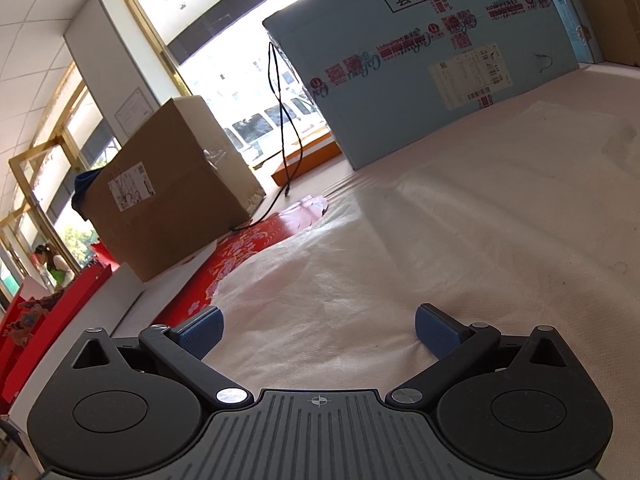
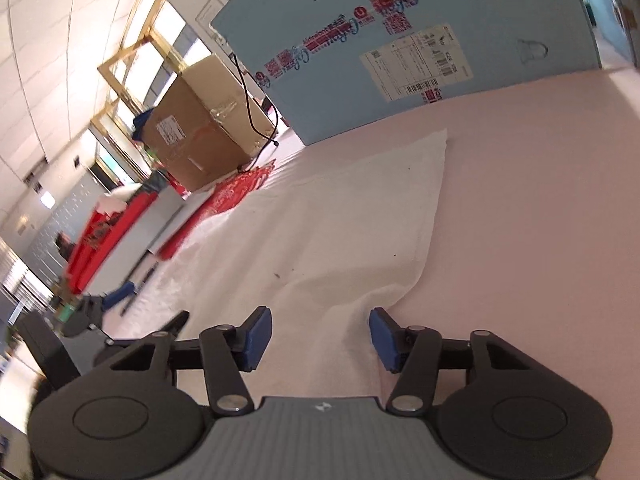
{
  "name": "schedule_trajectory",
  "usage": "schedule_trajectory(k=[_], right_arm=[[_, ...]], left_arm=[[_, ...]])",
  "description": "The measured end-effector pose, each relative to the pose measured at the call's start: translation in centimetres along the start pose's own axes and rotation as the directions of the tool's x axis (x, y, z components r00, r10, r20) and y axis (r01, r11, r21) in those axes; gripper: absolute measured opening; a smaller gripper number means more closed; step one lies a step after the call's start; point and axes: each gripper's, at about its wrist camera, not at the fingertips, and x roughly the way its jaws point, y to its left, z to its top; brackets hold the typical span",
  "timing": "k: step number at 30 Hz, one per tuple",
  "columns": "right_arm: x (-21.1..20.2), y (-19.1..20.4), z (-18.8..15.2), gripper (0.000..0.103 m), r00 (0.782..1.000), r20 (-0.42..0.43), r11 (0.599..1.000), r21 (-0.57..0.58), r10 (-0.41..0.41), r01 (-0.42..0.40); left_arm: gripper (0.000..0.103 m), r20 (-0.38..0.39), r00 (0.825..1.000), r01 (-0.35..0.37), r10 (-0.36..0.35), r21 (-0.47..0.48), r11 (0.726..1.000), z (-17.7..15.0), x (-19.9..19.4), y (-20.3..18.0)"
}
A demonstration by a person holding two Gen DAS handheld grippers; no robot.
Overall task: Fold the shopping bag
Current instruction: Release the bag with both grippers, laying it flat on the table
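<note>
Pale pink worktop [image 1: 540,208] carries the white woven shopping bag [image 1: 360,280], spread flat before the blue carton [image 1: 420,60]. Your left gripper [image 1: 318,328] gapes wide over the cloth, gripping nothing. Your right gripper [image 2: 320,338] is half open astride the bag's raised near edge, unpinched. Next, pinch both edges and fold.

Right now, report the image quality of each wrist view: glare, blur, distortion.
Left wrist view: the windows are blown out to white glare, straight edges bow from the fisheye, and the white bag stays sharp. Right wrist view: the left margin smears with motion blur around the other gripper; the blue box looks slightly soft.
</note>
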Motion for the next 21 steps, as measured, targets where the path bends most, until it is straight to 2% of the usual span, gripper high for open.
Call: schedule_trajectory(k=[3, 5, 10, 14, 16, 18, 19, 20, 21], right_arm=[[-0.7, 1.7, -0.5, 0.069, 0.991, 0.033, 0.987, -0.098, -0.128, 0.131], [-0.7, 2.1, -1.0, 0.069, 0.984, 0.027, 0.975, -0.131, -0.177, 0.179], [-0.4, 3.1, -1.9, 0.071, 0.974, 0.026, 0.955, -0.191, -0.227, 0.228], [-0.1, 3.9, -2.9, 0.073, 0.971, 0.045, 0.936, -0.257, -0.237, 0.24], [0.0, 4.3, -3.3, 0.063, 0.965, 0.06, 0.922, -0.288, -0.254, 0.26], [0.0, 4.5, -3.4, 0.039, 0.96, 0.08, 0.91, -0.305, -0.269, 0.281], [0.0, 4.7, -3.5, 0.031, 0.957, 0.093, 0.903, -0.317, -0.276, 0.291], [-0.1, 4.7, -3.4, 0.013, 0.959, 0.095, 0.902, -0.323, -0.269, 0.285], [-0.2, 4.7, -3.4, 0.01, 0.96, 0.097, 0.903, -0.327, -0.261, 0.278]], left_arm=[[0.103, 0.001, 1.0, -0.002, 0.002, 0.002, 1.0, 0.0, 0.0, 0.0], [0.103, 0.0, 1.0, 0.0, 0.0, 0.0, 1.0, 0.0, -0.1, 0.1], [0.103, 0.003, 1.0, -0.004, 0.004, 0.004, 1.0, 0.0, -0.1, 0.1], [0.103, 0.003, 1.0, -0.004, 0.004, 0.004, 1.0, 0.0, -0.1, 0.1], [0.103, 0.004, 1.0, -0.005, 0.005, 0.005, 1.0, 0.0, -0.1, 0.1], [0.103, 0.004, 1.0, -0.006, 0.006, 0.006, 1.0, 0.0, -0.1, 0.1], [0.103, 0.004, 1.0, -0.006, 0.006, 0.005, 1.0, 0.0, -0.1, 0.1], [0.103, 0.004, 1.0, -0.005, 0.005, 0.005, 1.0, 0.0, -0.1, 0.1], [0.103, 0.003, 1.0, -0.005, 0.005, 0.005, 1.0, 0.0, -0.1, 0.1]])
